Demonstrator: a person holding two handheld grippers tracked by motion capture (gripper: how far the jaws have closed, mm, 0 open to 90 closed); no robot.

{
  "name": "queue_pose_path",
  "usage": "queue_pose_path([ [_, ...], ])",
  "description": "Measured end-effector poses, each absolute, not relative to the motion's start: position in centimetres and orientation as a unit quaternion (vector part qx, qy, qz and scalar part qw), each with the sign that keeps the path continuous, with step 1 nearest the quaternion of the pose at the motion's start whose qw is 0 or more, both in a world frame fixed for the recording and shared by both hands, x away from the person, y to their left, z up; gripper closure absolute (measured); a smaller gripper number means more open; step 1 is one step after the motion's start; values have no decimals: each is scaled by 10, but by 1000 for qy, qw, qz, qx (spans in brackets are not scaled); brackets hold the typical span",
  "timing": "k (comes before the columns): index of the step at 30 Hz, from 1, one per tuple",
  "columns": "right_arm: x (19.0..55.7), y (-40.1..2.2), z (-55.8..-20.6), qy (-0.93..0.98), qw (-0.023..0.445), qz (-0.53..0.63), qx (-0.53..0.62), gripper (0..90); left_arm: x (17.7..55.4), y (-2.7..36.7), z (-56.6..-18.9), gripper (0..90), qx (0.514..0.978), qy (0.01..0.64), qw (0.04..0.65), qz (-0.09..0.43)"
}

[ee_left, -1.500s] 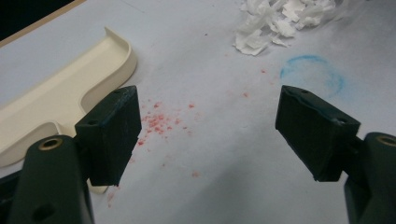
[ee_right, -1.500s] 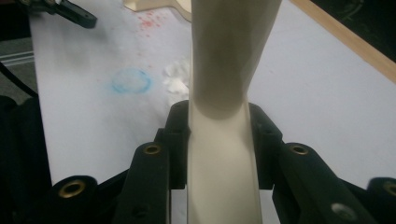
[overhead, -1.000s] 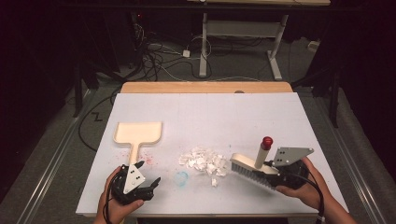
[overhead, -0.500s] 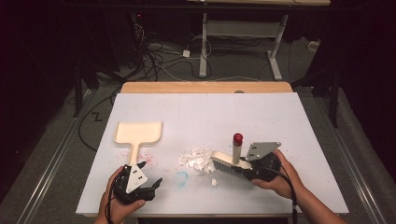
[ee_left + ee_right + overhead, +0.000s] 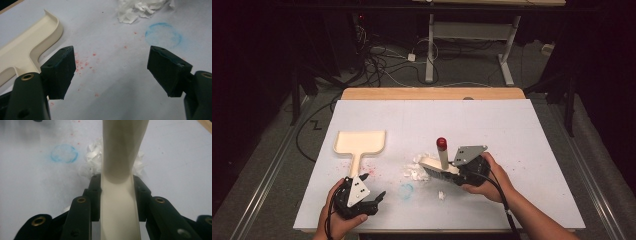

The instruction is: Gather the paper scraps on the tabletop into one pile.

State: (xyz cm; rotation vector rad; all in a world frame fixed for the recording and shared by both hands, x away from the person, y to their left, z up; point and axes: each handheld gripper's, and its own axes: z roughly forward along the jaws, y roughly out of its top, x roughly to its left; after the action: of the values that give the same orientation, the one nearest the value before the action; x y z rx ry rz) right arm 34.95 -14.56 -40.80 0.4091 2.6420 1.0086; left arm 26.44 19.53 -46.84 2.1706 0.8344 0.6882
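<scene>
At mid-desk (image 5: 512, 125), my right gripper (image 5: 457, 172) is clenched on the cream handle of a brush (image 5: 439, 164) whose bristles touch the near edge of a heap of crumpled paper scraps (image 5: 417, 167). I judge the brush stiff and light, best taken where I hold it, low on the handle, while the scraps are soft and scatter easily. My left gripper (image 5: 110, 72) rests released just beside the handle of the dustpan (image 5: 359, 142), well apart from the scraps.

Left claw (image 5: 379, 196) low near the table edge, jaws wide apart — right claw (image 5: 451, 172) clamped, angled leftward
</scene>
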Motion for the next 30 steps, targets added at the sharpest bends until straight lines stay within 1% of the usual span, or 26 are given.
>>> queue_pose_path([
  [3, 349, -139, -407, 917, 140, 349, 135, 677, 264, 196, -468, 217, 837, 322, 352, 266],
  [6, 345, -142, -404, 918, 147, 344, 131, 677, 263, 197, -468, 217, 837, 324, 353, 265],
  [10, 340, -161, -395, 910, 141, 364, 143, 677, 262, 199, -469, 217, 835, 330, 353, 261],
  [15, 328, -188, -380, 896, 155, 389, 150, 677, 262, 197, -468, 217, 837, 323, 351, 268],
  [19, 317, -206, -372, 893, 155, 394, 153, 677, 263, 196, -468, 217, 838, 323, 350, 268],
  [27, 291, -226, -380, 919, 118, 355, 127, 677, 263, 196, -468, 217, 838, 322, 350, 267],
  [30, 287, -230, -385, 928, 92, 343, 111, 677, 263, 196, -468, 217, 840, 320, 349, 266],
])
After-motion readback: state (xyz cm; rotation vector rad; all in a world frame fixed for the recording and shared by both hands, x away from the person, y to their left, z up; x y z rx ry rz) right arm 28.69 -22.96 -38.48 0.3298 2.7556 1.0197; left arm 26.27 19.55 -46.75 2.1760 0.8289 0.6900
